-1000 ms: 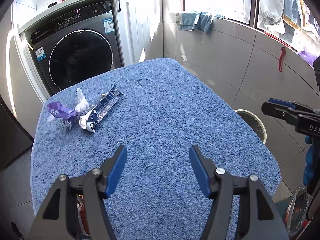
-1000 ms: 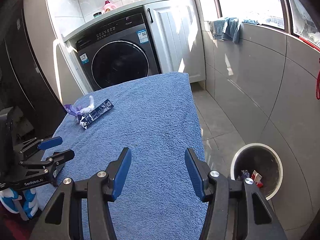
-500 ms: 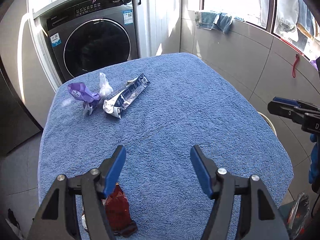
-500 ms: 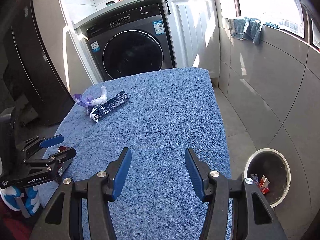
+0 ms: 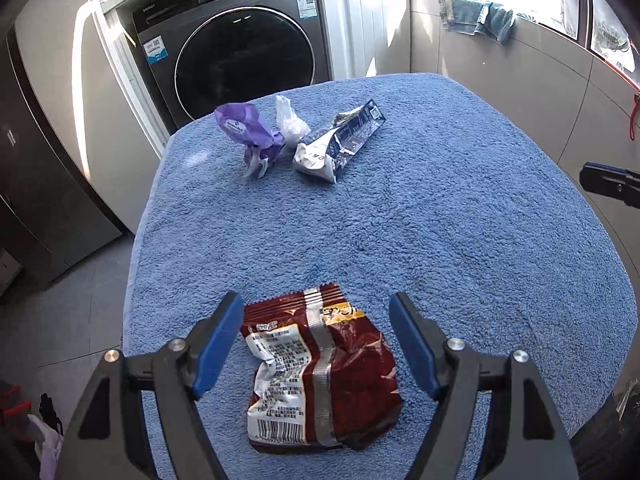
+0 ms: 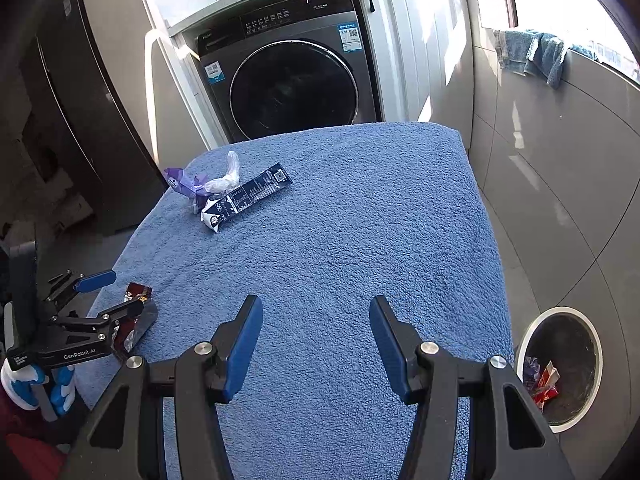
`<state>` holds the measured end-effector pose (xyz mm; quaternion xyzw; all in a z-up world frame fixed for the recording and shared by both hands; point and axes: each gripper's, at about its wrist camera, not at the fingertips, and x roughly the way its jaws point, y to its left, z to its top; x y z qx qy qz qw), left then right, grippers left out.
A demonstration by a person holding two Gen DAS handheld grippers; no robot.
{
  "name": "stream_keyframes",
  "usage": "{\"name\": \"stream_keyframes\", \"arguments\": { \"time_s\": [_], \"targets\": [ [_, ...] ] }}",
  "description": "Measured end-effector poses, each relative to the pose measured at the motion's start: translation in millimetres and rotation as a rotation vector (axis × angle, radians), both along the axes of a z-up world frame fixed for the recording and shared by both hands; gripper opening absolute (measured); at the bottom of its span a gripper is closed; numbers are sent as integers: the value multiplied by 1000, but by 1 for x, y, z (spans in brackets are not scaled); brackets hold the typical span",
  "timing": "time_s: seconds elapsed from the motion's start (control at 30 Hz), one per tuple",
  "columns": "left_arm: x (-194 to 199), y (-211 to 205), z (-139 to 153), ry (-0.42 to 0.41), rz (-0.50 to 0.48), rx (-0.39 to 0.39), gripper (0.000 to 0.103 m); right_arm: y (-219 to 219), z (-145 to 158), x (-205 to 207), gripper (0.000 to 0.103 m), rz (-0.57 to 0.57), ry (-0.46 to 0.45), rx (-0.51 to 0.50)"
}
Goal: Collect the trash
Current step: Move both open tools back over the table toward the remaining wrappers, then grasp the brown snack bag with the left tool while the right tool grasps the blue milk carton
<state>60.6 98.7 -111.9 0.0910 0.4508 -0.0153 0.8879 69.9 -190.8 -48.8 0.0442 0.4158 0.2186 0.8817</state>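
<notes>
Red snack wrapper [image 5: 320,368] now lies between left gripper's [image 5: 316,344] just-widened, untouching jaws.

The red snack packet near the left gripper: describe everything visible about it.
The red snack packet is a crumpled, glossy foil-like pouch, dark red with a silver seam and a white printed panel bearing a barcode. It lies flat, back side up, on the blue towel, between the open left gripper's blue fingers, which do not press it.
</notes>
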Motion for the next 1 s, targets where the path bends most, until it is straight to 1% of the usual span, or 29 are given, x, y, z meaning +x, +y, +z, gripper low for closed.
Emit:
{"name": "stream_keyframes", "arguments": {
  "time_s": [0.17, 0.37, 0.53, 0.63, 0.73, 0.8, 0.83, 0.9, 0.97, 1.0],
  "targets": [
    [0, 11, -11, 35, 26, -6, 74, 7, -6, 5, 53, 21, 17, 1],
    [1, 14, -22, 70, 35, -24, 74, 14, -10, 9, 53, 35, 28, -7],
    [-1, 10, -24, 62, 12, -20, 74, 20, -14, 15, 53, 45, 39, -11],
    [1, 9, -24, 57, 6, -23, 72, 25, -17, 19, 53, 59, 46, -15],
    [3, 8, -27, 65, 4, -29, 59, 31, -19, 22, 53, 77, 52, -20],
    [7, 8, -30, 81, 1, -39, 38, 34, -20, 25, 53, 89, 55, -22],
    [9, 8, -31, 87, 2, -40, 34, 35, -21, 27, 53, 93, 57, -23],
    [13, 9, -33, 95, 7, -52, 17, 38, -22, 31, 53, 104, 61, -24],
    [18, 12, -32, 95, 14, -75, 11, 42, -24, 37, 53, 119, 65, -27],
    [21, 13, -31, 93, 17, -82, 6, 44, -25, 40, 53, 128, 67, -30]
  ]
}}
